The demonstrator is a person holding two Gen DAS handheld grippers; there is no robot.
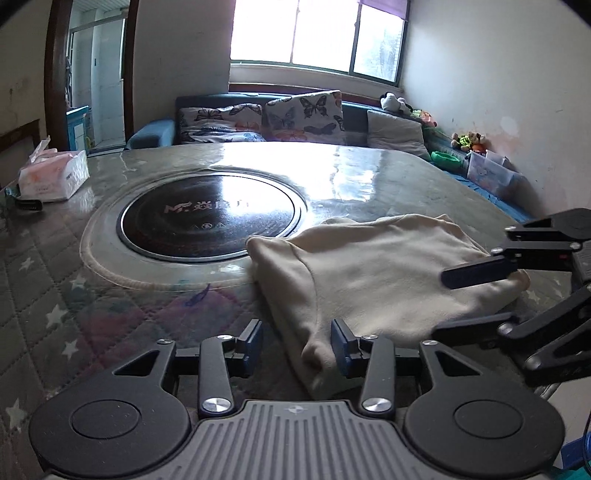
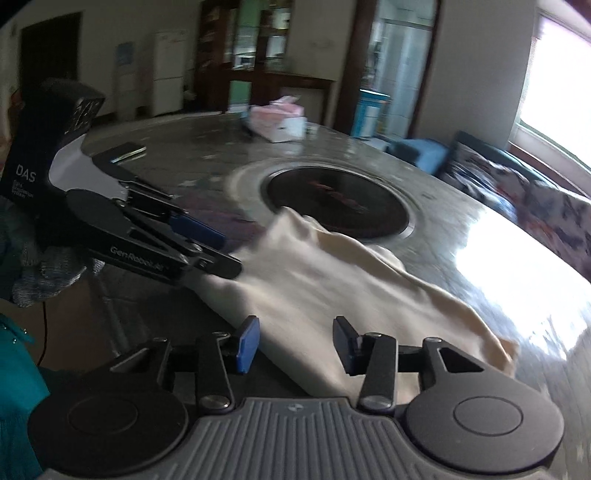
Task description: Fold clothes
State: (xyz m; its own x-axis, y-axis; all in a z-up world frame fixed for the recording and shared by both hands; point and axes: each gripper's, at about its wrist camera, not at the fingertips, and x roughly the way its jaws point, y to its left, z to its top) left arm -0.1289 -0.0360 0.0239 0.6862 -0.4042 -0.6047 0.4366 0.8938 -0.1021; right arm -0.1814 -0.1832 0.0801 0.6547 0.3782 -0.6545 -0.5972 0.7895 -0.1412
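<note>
Cream cloth lies bunched on the bench beside the dark round plate, both grippers' jaws partly open and empty over its near edge, so you should next pinch two corners.

Daylight pours through the window, blown out to white in both views; it throws a bright glare across the glossy table; the left wrist view is sharp, the right wrist view smeared by motion blur; fisheye bending curves the walls, and dark vignette fills the corners.
</note>
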